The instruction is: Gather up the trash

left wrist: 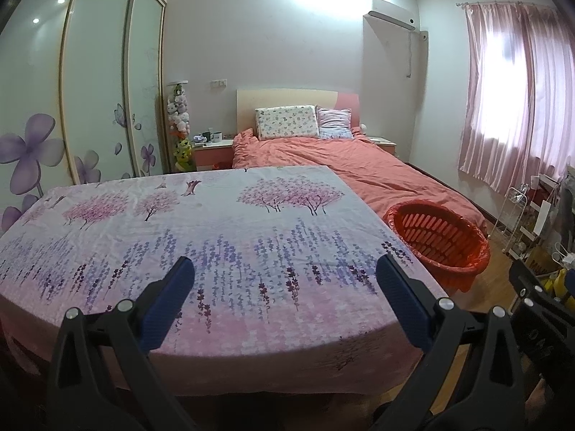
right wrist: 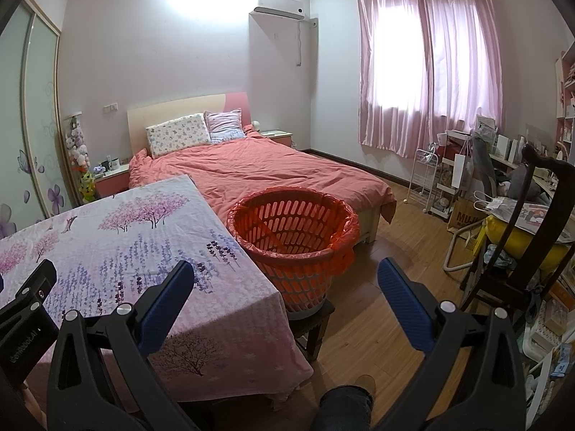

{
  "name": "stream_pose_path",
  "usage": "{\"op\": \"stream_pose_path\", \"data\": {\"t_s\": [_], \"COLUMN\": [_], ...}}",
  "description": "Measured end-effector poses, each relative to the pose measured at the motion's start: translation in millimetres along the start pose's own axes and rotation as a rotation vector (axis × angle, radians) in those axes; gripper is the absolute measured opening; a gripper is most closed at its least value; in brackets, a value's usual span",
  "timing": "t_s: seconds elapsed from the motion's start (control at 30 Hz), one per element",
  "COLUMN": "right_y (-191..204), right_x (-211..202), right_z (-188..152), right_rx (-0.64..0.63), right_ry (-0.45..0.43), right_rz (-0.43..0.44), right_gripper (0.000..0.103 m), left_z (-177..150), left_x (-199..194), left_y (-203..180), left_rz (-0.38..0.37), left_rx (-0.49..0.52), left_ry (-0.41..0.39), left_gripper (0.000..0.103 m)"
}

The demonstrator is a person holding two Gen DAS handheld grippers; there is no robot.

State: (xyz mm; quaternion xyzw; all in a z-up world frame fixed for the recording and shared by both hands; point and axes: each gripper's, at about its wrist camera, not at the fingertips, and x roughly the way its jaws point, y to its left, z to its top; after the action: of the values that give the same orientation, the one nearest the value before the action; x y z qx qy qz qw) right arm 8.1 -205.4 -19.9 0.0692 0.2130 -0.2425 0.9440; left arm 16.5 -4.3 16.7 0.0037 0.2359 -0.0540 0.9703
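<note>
Right now my left tongs (left wrist: 285, 274) hang wide apart over the near edge of the counter (left wrist: 222, 237), with nothing between the blue pads (left wrist: 399, 298). My right tongs (right wrist: 285, 278) are just as wide and just as empty, held off the counter's right corner, one finger over the cloth and the other over the wooden floor (right wrist: 388, 287). At the lower edge of the right view I can see my own knee (right wrist: 345, 407) in dark trousers.

A floral cloth (right wrist: 118, 251) printed with pink trees and purple flower sprays covers the counter and hangs down its sides. I can make out no piece of trash on it in either view.

Just beside the counter's right edge stands the orange basket (right wrist: 298, 251), lined with a red bag (right wrist: 343, 251) folded over its rim. It rests on a small dark stool (right wrist: 316, 323), and what I can see of its inside holds nothing.

Behind the basket and the counter lies the bed (right wrist: 273, 172) under a coral cover, with two pillows (right wrist: 179, 134) against the headboard. To the right, a dark wooden chair (right wrist: 532, 222) stands before cluttered shelves. Farther back, pink curtains (right wrist: 427, 61) cover the window, and an air conditioner (right wrist: 280, 5) sits high on the far wall.
</note>
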Motion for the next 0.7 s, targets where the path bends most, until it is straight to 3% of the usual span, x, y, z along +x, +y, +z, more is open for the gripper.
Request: {"op": "stream_pose_path", "data": {"t_s": [0.7], "right_y": [4.6], "right_x": [2.5], "right_z": [4.3], "right_rx": [0.004], "right_ry": [-0.006], "right_rz": [-0.001], "right_gripper": [0.101], "left_z": [0.0], "left_x": [2.0], "left_y": [3.0], "left_rz": [0.009], "left_rx": [-0.001], "left_ry": [0.003], "left_gripper": [0.099]}}
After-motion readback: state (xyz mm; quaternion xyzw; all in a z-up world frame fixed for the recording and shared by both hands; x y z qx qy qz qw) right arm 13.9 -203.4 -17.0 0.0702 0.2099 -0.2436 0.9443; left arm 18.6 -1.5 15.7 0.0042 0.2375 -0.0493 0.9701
